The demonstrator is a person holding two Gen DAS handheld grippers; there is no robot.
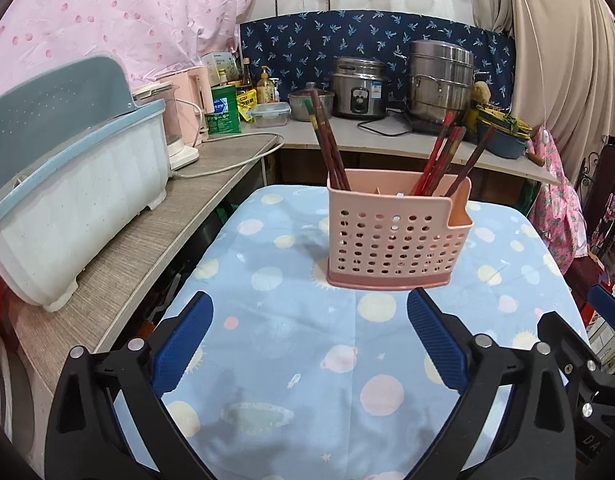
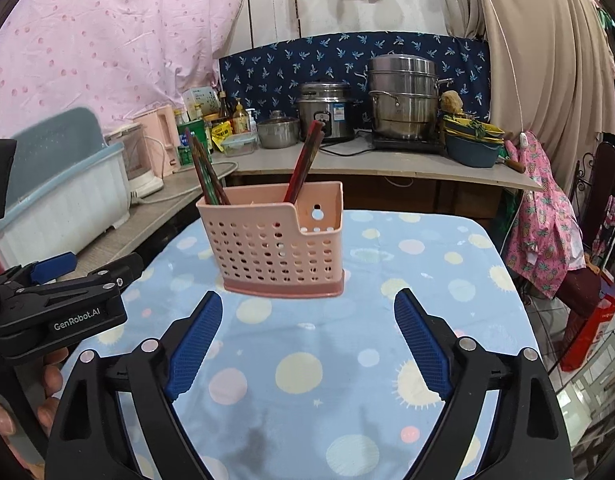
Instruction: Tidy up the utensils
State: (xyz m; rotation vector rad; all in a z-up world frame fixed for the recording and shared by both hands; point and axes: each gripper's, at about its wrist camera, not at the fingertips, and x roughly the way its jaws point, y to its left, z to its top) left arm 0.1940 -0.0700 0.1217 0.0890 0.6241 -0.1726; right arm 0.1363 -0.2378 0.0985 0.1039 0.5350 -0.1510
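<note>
A pink perforated utensil holder (image 1: 397,236) stands upright on the table with the blue planet-print cloth (image 1: 299,360). Several red and dark chopsticks (image 1: 327,140) stand in its left side and more chopsticks (image 1: 447,156) lean in its right side. My left gripper (image 1: 309,316) is open and empty, just in front of the holder. In the right wrist view the holder (image 2: 279,240) stands ahead of my right gripper (image 2: 307,316), which is open and empty. The left gripper's body (image 2: 63,304) shows at that view's left edge.
A white and blue dish rack (image 1: 67,200) sits on the wooden counter (image 1: 167,220) to the left. The back counter holds a rice cooker (image 1: 357,88), a steel steamer pot (image 1: 441,80), bottles and bowls. Pink clothing (image 2: 543,232) hangs at the right.
</note>
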